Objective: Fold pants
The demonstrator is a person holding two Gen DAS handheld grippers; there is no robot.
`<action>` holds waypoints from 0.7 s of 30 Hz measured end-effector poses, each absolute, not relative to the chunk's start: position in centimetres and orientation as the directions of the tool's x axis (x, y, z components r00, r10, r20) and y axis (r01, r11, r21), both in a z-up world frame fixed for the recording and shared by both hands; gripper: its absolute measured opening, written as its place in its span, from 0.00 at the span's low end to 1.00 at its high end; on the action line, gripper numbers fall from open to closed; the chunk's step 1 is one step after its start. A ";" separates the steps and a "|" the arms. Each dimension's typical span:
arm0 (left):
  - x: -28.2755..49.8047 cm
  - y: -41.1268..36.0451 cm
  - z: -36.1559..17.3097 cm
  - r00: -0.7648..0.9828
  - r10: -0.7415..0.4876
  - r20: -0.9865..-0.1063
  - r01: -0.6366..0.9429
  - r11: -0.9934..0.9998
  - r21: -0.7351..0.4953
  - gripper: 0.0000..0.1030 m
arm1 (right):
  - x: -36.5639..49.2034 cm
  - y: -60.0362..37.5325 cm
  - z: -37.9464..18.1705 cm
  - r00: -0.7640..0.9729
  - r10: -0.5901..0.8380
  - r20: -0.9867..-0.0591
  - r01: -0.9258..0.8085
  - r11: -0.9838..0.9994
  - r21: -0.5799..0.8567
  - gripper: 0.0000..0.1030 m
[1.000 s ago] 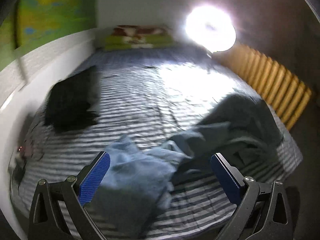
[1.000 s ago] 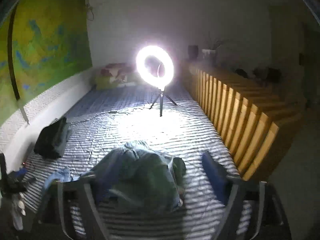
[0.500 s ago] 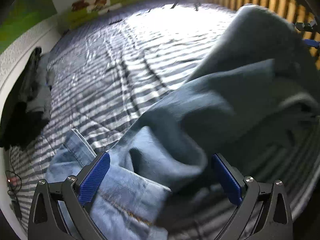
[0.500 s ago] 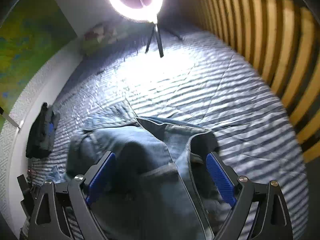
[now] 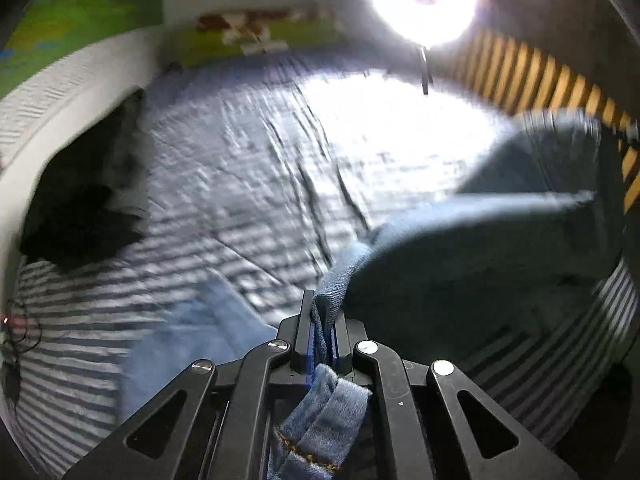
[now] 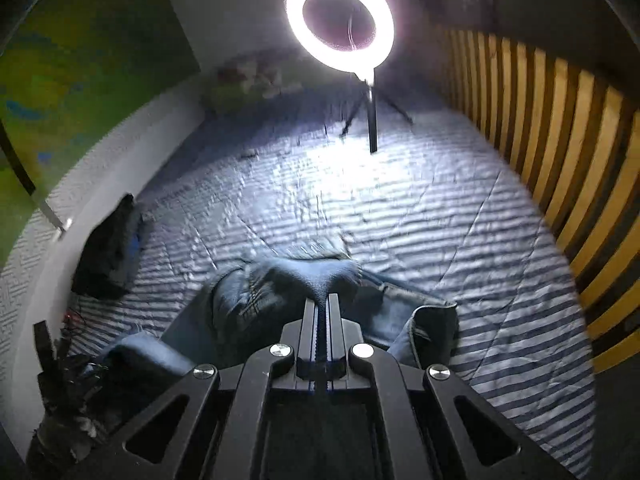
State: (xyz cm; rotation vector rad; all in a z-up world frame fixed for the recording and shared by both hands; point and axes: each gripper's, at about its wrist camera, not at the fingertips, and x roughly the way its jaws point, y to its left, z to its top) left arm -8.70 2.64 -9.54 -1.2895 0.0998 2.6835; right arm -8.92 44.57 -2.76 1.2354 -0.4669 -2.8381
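Your left gripper (image 5: 324, 312) is clenched on the pants (image 5: 460, 264). A folded edge of blue denim is pinched between its two fingers, and a short end with a stitched hem comes out behind the fingers, toward the camera. From the fingertips the cloth rises forward and to the right as a big dark fold. A paler part of the denim lies on the striped bed cover (image 5: 240, 168) to the left of this gripper and a little ahead of it, but it is blurred.

Your right gripper (image 6: 322, 304) is also closed tight on the pants (image 6: 280, 284). The fingers stand together with only a thin line of cloth between them, and the denim bunches up just at the fingertips. From there the pants spread to both sides: a heap with a seam to the left, and an open edge lying on the cover to the right, close beside the gripper body.

Far ahead of both grippers a ring light (image 6: 340, 20) stands on a tripod on the bed. A dark bundle (image 6: 108, 248) lies well to the left, at the wall. A wooden slatted rail (image 6: 560, 152) runs along the right side.
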 end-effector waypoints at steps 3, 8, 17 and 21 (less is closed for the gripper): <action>-7.3 -0.6 -4.6 -0.684 0.124 -0.719 -0.126 -0.991 -0.052 0.03 | -7.8 44.3 0.1 -0.731 -0.134 -0.669 -0.102 -0.948 0.302 0.02; -8.3 -3.5 -0.1 -0.727 0.061 -0.684 -0.075 -0.997 -0.009 0.03 | -9.6 42.0 3.8 -0.767 -0.122 -0.630 -0.096 -0.949 0.300 0.02; -13.9 -10.5 12.6 -0.843 -0.131 -0.522 0.121 -0.991 0.054 0.03 | -19.0 35.8 15.2 -0.865 -0.131 -0.485 -0.036 -0.947 0.319 0.02; -9.9 -12.4 19.6 -0.912 -0.148 -0.382 0.133 -0.989 0.064 0.03 | -17.7 33.4 21.2 -0.923 -0.156 -0.353 0.055 -0.958 0.281 0.02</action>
